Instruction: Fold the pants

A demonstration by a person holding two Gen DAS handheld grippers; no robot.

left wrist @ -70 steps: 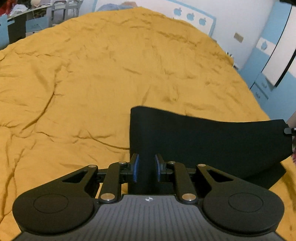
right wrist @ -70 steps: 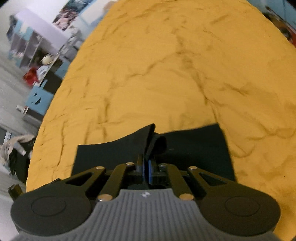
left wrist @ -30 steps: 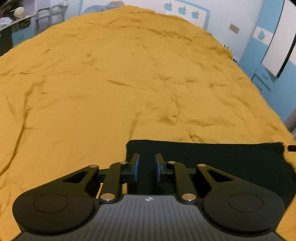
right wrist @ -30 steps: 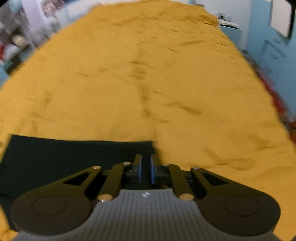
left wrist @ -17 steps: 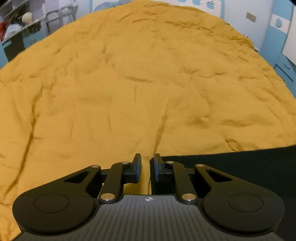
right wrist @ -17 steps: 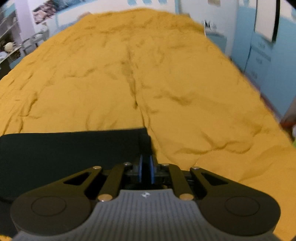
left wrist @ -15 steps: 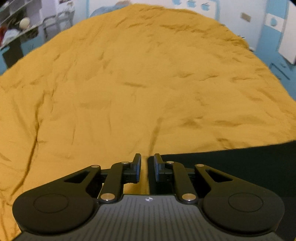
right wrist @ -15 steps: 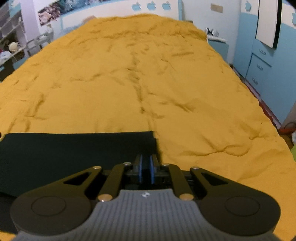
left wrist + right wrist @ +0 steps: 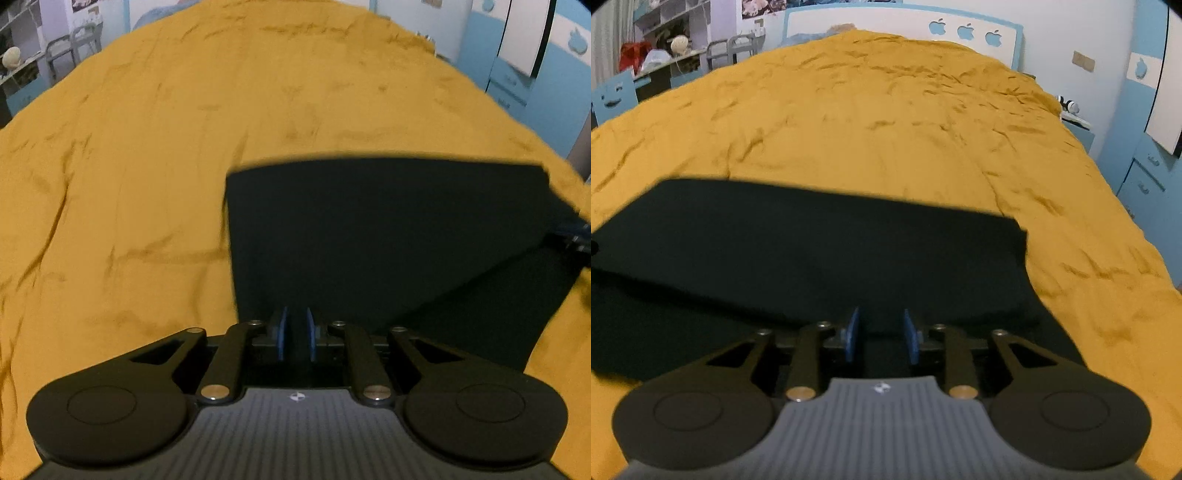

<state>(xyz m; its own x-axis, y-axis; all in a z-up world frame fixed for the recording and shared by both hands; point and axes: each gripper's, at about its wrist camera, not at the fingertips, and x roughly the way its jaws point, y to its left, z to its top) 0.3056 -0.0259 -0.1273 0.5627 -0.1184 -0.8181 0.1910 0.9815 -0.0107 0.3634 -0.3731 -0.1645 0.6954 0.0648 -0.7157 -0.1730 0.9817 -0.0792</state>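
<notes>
STEP: lay the fold | left gripper: pads pinch pants edge; release it | right gripper: jaws just spread, cloth between untouched; withdraw toward you over bedspread.

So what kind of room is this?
Most likely a child's bedroom: a big bed under a mustard-yellow cover, a blue-trimmed headboard with apple shapes, and blue drawers beside it. Black pants lie on the bed.
</notes>
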